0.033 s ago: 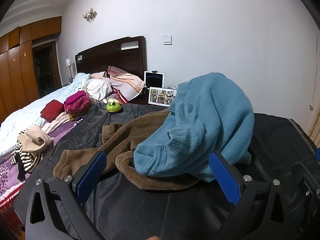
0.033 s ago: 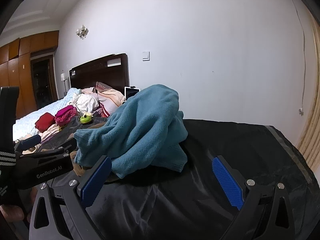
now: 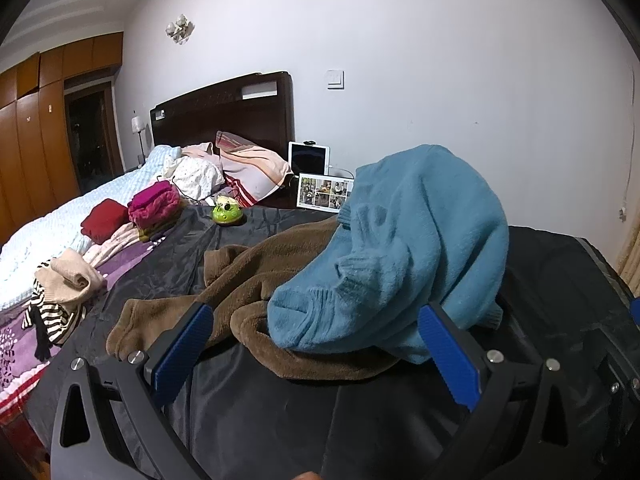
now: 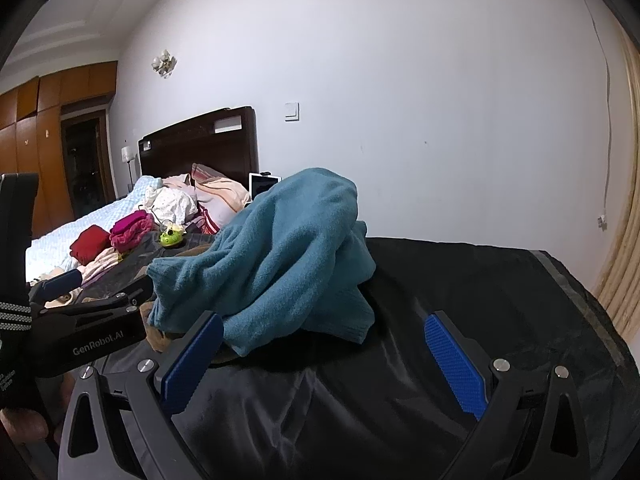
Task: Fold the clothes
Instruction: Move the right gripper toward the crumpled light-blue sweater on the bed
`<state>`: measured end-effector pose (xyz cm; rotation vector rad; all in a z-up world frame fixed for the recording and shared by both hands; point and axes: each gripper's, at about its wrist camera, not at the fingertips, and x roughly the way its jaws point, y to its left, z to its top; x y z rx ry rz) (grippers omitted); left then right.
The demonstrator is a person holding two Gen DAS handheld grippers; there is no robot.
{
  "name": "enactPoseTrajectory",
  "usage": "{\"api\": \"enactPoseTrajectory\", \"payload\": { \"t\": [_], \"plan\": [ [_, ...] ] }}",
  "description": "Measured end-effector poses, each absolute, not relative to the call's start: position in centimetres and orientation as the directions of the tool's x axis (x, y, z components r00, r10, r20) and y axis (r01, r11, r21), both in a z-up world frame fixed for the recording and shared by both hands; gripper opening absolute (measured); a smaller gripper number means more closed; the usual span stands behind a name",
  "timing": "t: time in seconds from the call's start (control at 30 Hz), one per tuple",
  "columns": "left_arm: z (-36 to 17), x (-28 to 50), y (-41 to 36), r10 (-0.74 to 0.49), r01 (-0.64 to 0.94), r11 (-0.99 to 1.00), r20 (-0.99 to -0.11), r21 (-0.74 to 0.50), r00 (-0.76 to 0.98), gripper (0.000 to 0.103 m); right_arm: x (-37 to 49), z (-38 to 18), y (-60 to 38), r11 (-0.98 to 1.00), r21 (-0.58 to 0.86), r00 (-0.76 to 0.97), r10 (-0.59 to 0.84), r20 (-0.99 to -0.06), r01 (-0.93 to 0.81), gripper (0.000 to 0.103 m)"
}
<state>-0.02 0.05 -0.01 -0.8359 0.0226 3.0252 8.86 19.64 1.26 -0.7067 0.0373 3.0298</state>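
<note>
A crumpled blue sweater (image 3: 408,248) lies heaped on a black sheet (image 3: 320,420) that covers the bed. It rests partly on a brown fleece garment (image 3: 248,280) spread out to its left. My left gripper (image 3: 312,316) is open, its blue pads on either side of the sweater's near edge, holding nothing. In the right wrist view the sweater (image 4: 288,248) sits just beyond my right gripper (image 4: 323,322), which is also open and empty. The left gripper (image 4: 100,286) shows at that view's left, next to the brown garment (image 4: 160,340).
Folded red (image 3: 102,220) and magenta (image 3: 154,204) clothes and a beige and striped pile (image 3: 68,280) lie on the bed's left side. A green toy (image 3: 226,212), pillows, a tablet (image 3: 309,158) and a photo frame (image 3: 324,196) stand by the headboard. A curtain (image 4: 624,280) hangs at the right.
</note>
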Motion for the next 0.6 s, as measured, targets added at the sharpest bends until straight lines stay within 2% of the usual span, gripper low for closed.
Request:
{"api": "enactPoseTrajectory", "payload": {
  "t": [0.13, 0.6],
  "plan": [
    [-0.2, 0.1, 0.2, 0.011, -0.016, -1.0, -0.493, 0.006, -0.87, 0.103, 9.0, 1.1, 19.7, -0.999, 0.014, -0.894, 0.025, -0.448, -0.036, 0.102],
    [-1.2, -0.5, 1.0, 0.015, -0.036, -0.999, -0.522, 0.031, -0.853, 0.103, 8.8, -1.0, 19.8, -0.999, 0.017, -0.885, 0.033, -0.465, -0.046, 0.102]
  ]
}}
